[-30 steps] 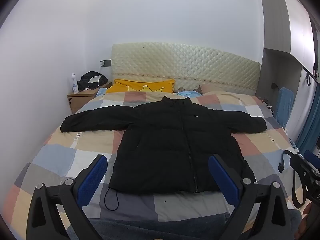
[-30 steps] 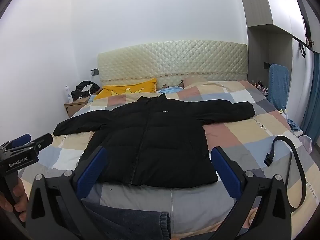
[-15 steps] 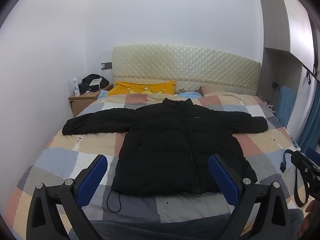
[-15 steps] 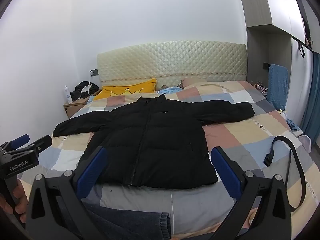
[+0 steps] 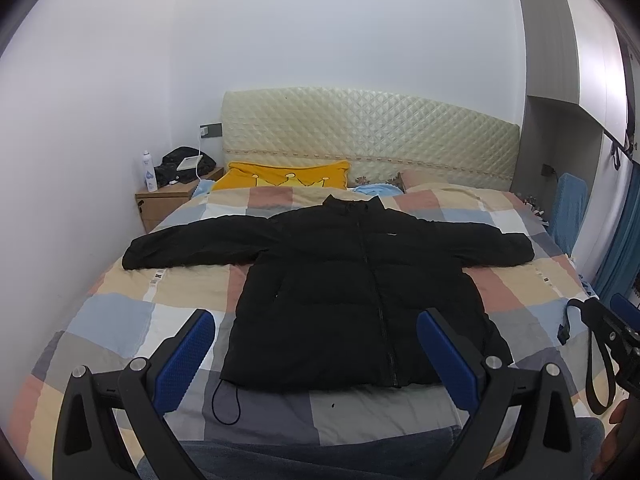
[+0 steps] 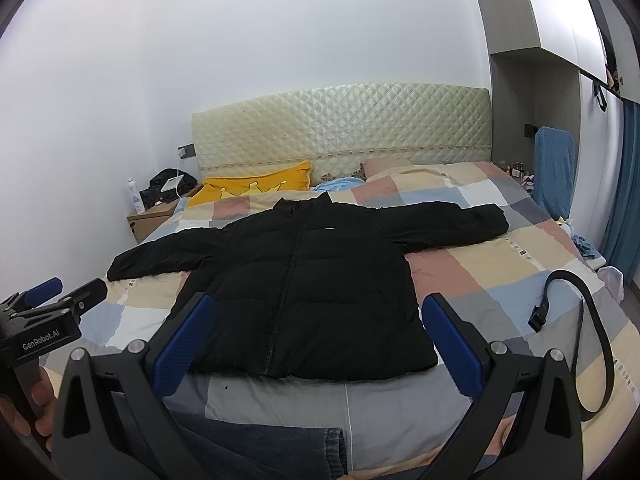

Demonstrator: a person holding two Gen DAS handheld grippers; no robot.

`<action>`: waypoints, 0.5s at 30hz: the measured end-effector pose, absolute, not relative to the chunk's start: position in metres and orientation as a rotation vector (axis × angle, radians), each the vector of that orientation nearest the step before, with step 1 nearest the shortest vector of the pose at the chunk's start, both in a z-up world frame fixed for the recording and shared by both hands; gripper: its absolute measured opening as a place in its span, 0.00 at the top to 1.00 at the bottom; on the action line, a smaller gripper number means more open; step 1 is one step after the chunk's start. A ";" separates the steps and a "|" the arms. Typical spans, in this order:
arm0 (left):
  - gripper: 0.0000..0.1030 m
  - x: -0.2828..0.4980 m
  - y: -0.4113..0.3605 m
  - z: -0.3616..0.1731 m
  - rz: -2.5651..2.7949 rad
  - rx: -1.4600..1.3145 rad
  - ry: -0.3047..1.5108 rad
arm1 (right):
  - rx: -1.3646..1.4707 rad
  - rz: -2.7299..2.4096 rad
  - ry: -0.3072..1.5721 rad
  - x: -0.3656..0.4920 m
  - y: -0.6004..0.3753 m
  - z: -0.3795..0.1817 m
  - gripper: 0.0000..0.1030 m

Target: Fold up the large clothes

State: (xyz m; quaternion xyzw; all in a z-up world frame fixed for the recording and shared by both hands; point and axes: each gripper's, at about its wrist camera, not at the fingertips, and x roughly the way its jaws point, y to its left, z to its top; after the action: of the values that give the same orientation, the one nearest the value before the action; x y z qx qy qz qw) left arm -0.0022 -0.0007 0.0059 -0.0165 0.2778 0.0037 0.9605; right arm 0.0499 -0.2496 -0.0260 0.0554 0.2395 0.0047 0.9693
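While spread flat on the bed (image 5: 120, 320), black jacket (image 5: 360, 300), both sleeves outstretched

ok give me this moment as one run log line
stage: pre-fold | black jacket: flat on bed, sleeves spread | left gripper: open, empty | right gripper: open, empty

Left gripper (image 5: 314, 344) and right gripper (image 6: 318, 330) gape wide, apparently level.
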 end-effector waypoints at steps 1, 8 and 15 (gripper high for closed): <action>0.01 -0.003 -0.001 0.005 0.006 -0.032 0.561 | 0.113 0.011 0.486 0.050 -0.249 -0.026 0.00; 0.01 -0.002 0.000 0.005 -0.010 -0.027 0.570 | 0.116 0.012 0.483 0.047 -0.251 -0.029 0.00; 0.01 0.000 0.002 0.006 0.003 -0.034 0.570 | 0.115 0.009 0.485 0.048 -0.253 -0.030 0.00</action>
State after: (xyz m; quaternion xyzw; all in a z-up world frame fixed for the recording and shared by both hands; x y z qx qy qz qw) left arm 0.0000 0.0023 0.0057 -0.0169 0.2810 0.0017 0.9596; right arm 0.0480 -0.2529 -0.0297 0.0567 0.2401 0.0047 0.9691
